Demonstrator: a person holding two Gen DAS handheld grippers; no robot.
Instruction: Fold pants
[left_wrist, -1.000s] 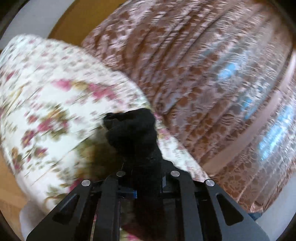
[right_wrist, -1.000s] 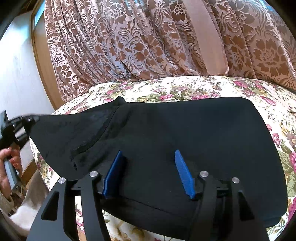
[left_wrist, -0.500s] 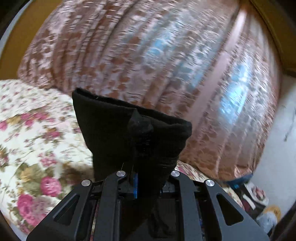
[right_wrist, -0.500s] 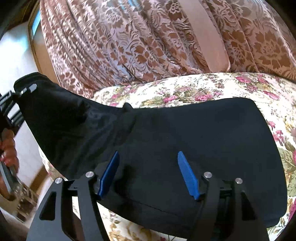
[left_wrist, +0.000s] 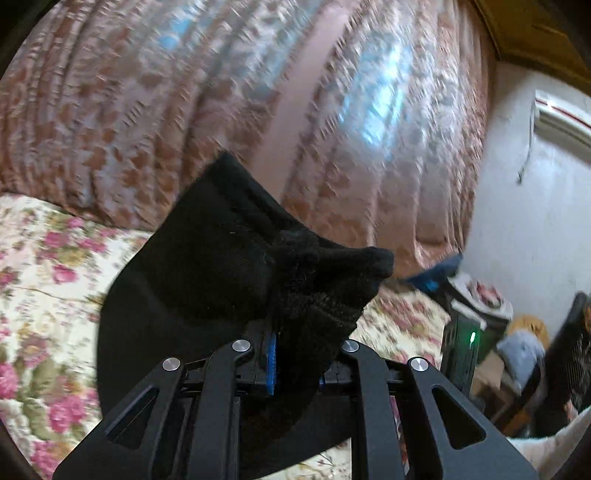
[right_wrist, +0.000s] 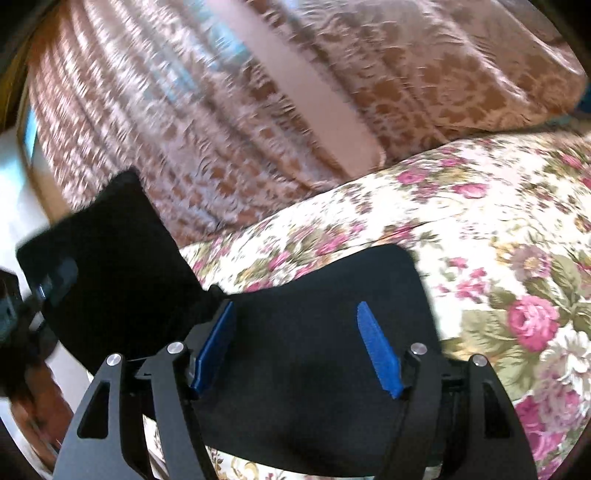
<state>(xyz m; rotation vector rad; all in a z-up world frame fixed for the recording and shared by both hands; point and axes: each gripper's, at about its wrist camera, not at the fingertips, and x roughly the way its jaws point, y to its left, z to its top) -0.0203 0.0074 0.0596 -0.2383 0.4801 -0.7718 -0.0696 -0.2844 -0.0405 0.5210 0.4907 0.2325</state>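
Black pants lie on the floral bedspread. My left gripper is shut on a bunched end of the pants and holds it lifted above the bed. In the right wrist view that lifted part stands up at the left, with the left gripper partly showing at the frame's edge. My right gripper is open, its blue pads spread just above the flat part of the pants, holding nothing.
Brown patterned curtains hang behind the bed. In the left wrist view a white wall and clutter with a black device showing a green light stand at the right, beyond the bed's edge.
My left gripper has swung the held end of the pants up and over toward the right. The right gripper stays open over the pants and has shifted a little to the right.
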